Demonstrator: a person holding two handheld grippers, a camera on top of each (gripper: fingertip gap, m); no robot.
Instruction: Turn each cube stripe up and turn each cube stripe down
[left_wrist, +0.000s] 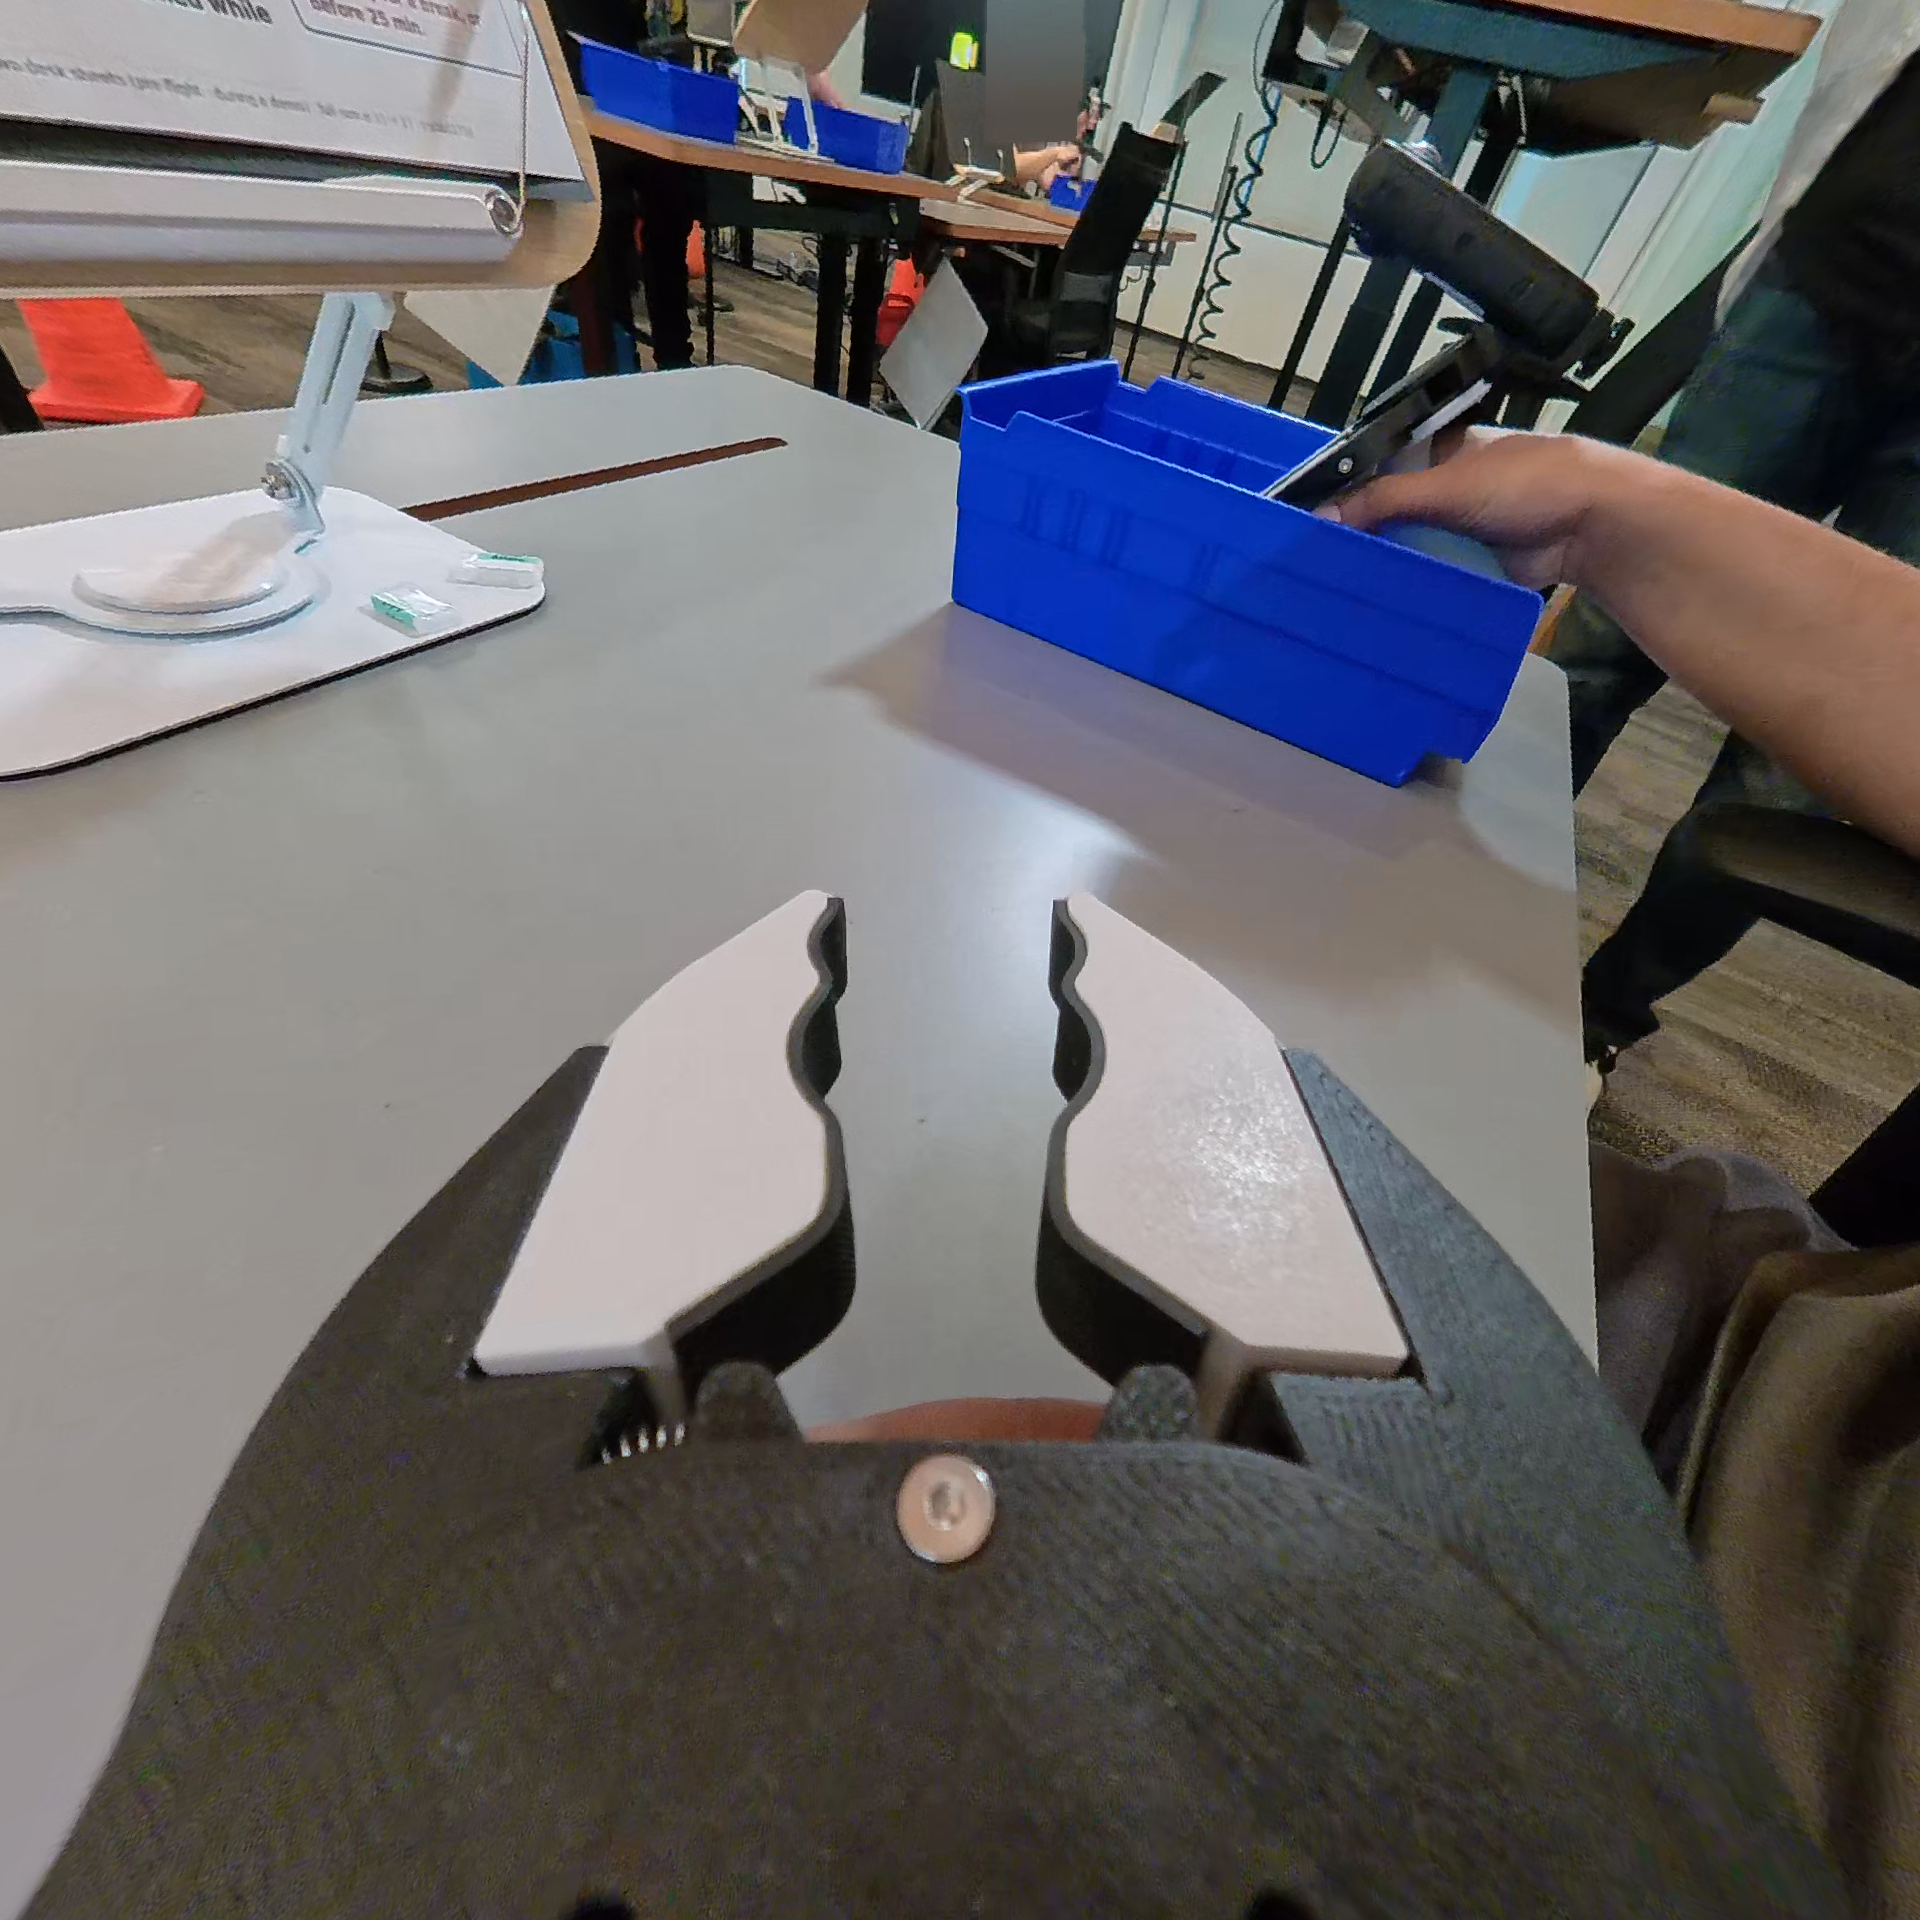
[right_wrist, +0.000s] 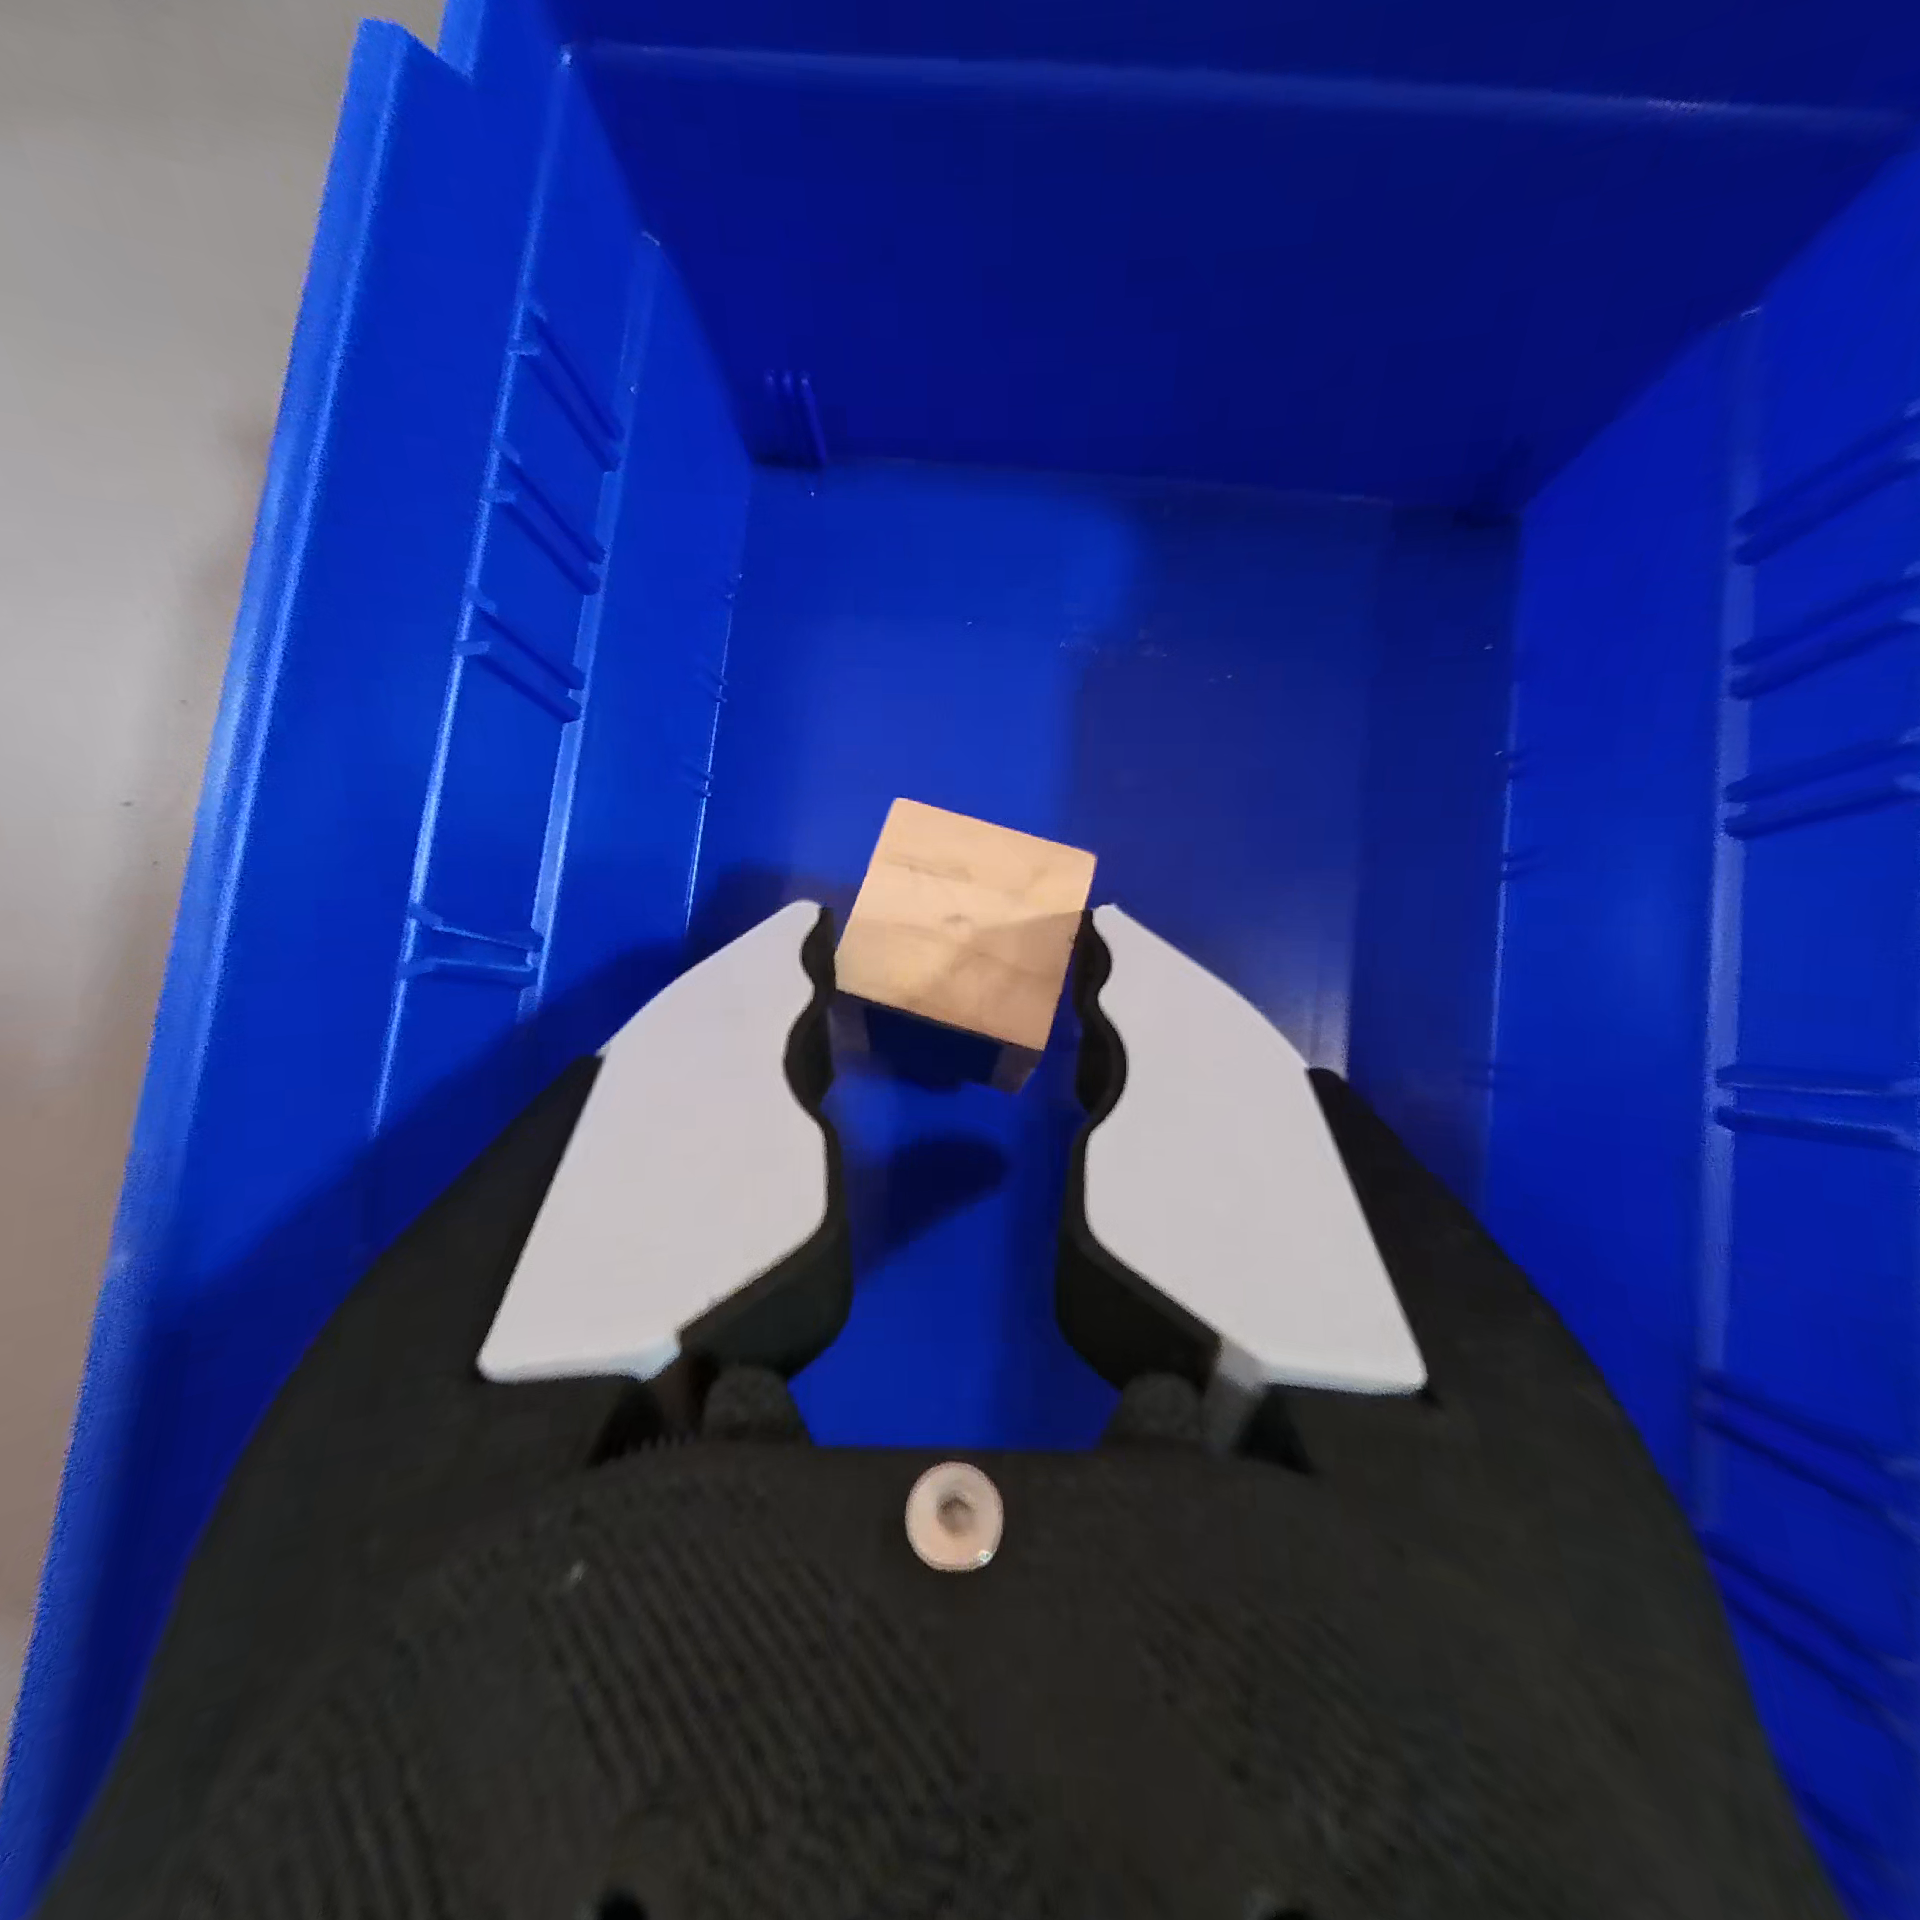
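Small pale wooden cube w/ faint grain lines on its top face; no stripe visible on the faces shown, underside in shadow. It sits tilted, one corner toward the camera, inside the blue plastic bin, above the bin floor and pinched between the tips of the right hand-held gripper. Both white-faced fingers w/ black wavy inner pads touch the cube's sides, so right hand-held gripper is clenched on the cube. Whether the cube's lower edge touches the bin floor: cannot tell.

In the left wrist view the same blue bin stands on the grey desk toward its far right edge, w/ a person's hand at its right end holding the right hand-held gripper, whose fingers dip into the bin. Left hand-held gripper hovers low over bare desk, well apart from the bin, fingers spread w/ a clear gap and nothing between them: released.

Far left on the desk: white metal stand w/ flat base and angled arm, carrying a printed sheet at the top edge of the view. Two small green-and-white packets lie on the stand's base. Orange cone on the floor behind
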